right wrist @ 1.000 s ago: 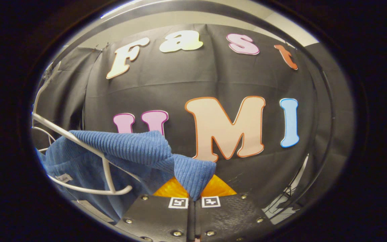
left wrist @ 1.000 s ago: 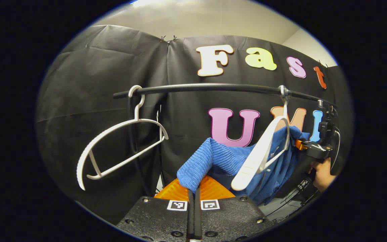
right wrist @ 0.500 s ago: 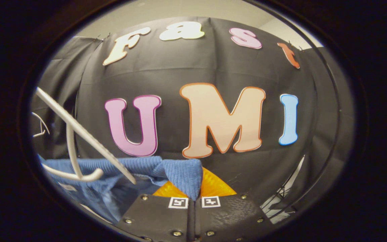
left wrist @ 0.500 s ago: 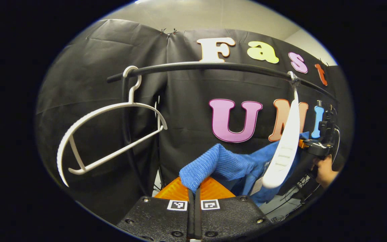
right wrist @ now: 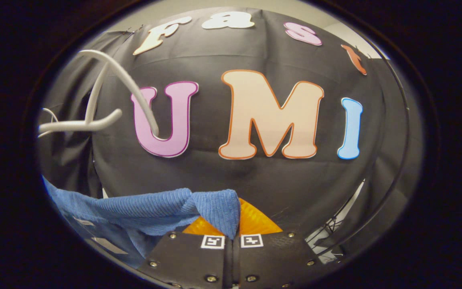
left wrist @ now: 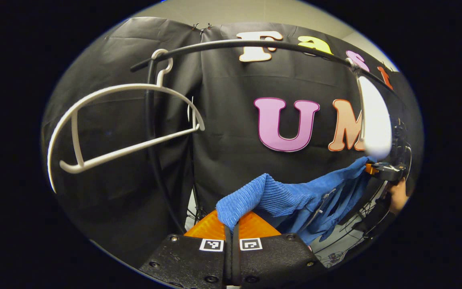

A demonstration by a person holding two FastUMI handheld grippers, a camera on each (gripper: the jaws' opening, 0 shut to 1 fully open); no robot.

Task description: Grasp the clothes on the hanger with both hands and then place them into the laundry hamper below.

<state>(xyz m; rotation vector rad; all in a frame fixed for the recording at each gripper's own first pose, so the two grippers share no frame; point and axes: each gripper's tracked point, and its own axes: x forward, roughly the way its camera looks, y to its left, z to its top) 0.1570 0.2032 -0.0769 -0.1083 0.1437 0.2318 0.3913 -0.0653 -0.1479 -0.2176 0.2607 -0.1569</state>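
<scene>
Since both of my tools are pinched on the blue garment (left wrist: 295, 198) and it hangs below the rail (left wrist: 255, 42) clear of its hanger, I judge the lift-off done and the lowering into the hamper in hand; the hamper itself lies somewhere below, so the next move calls for a level descent with both corners kept apart. Furthest left in the left gripper view hangs a bare white hanger (left wrist: 114, 128), thin, curved, hard plastic. My left tool (left wrist: 231, 224) is clamped narrow on a fold of ribbed, soft knit. Further right a second white hanger (left wrist: 373, 120), broad and smooth, swings free. In the right gripper view my right tool (right wrist: 231, 233) nips the other corner (right wrist: 215, 206), cloth sagging leftward.
</scene>
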